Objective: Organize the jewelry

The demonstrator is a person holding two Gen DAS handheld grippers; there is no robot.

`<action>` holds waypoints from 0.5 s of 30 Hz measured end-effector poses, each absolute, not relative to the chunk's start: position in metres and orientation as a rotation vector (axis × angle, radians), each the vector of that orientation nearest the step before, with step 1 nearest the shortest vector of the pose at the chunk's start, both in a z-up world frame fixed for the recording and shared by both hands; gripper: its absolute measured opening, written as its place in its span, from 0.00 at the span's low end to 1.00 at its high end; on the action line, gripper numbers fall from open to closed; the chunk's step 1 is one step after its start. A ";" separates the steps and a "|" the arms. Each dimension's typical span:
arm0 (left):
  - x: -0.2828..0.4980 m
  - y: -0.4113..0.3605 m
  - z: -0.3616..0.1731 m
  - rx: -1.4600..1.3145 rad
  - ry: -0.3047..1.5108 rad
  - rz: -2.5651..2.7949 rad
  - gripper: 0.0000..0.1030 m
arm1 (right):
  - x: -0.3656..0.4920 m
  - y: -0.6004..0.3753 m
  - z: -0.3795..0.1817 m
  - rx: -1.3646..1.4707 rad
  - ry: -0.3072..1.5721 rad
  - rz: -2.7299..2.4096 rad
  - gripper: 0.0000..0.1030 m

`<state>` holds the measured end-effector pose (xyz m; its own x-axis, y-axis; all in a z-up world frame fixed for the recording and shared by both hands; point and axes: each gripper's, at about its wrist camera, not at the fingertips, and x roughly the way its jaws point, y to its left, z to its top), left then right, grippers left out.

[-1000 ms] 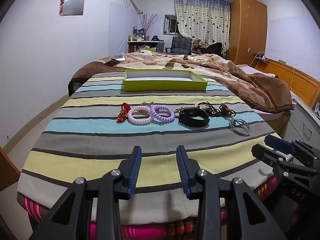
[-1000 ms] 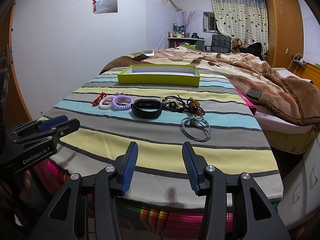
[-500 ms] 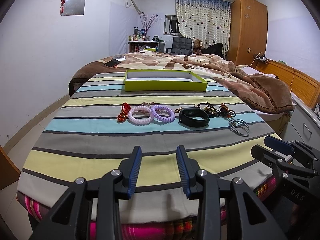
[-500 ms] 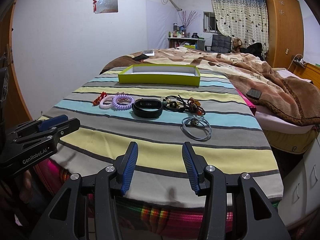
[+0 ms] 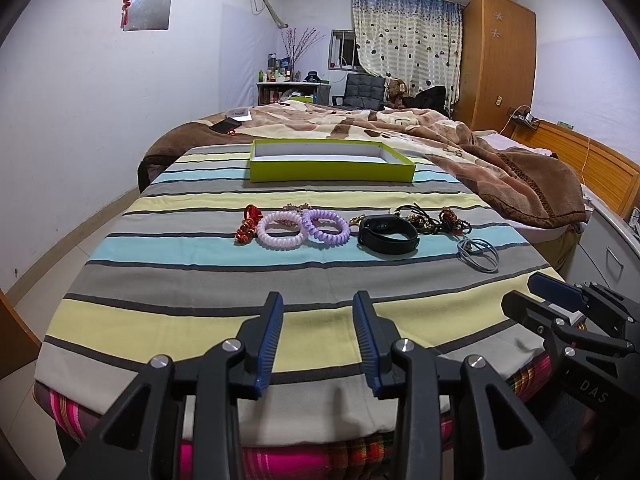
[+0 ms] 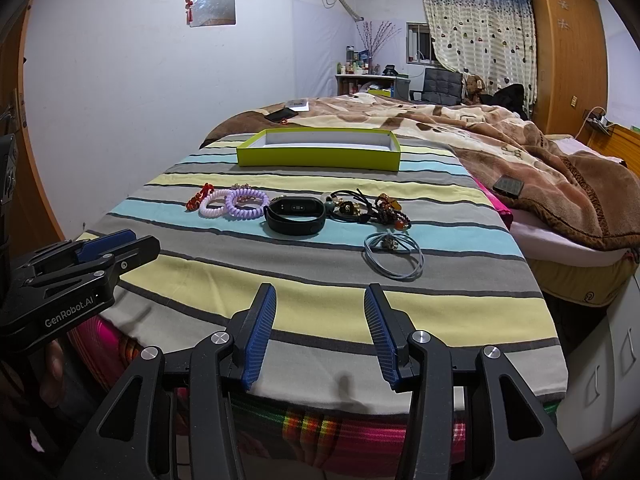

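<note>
A row of jewelry lies on the striped bedspread: a red bead bracelet, a pink coil band, a purple coil band, a black wristband, dark beaded cords and a grey cord loop. A shallow green box sits behind them, empty as far as its floor shows. My left gripper is open and empty at the bed's near edge. My right gripper is open and empty beside it, nearest the grey cord loop.
A brown blanket is bunched to the right of the bedspread. A phone lies at the far left of the bed and a dark device on the blanket. A white drawer unit stands at right.
</note>
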<state>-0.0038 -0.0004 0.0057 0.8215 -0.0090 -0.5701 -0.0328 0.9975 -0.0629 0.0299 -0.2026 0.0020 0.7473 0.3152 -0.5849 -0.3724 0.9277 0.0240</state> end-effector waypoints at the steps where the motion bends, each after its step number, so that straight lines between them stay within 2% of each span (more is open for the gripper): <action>1: -0.005 0.000 0.007 -0.071 0.606 0.012 0.37 | 0.030 -0.203 0.002 -0.097 0.621 0.377 0.45; 15: -0.004 0.001 0.005 -0.075 0.609 0.015 0.38 | 0.030 -0.203 0.002 -0.097 0.622 0.377 0.45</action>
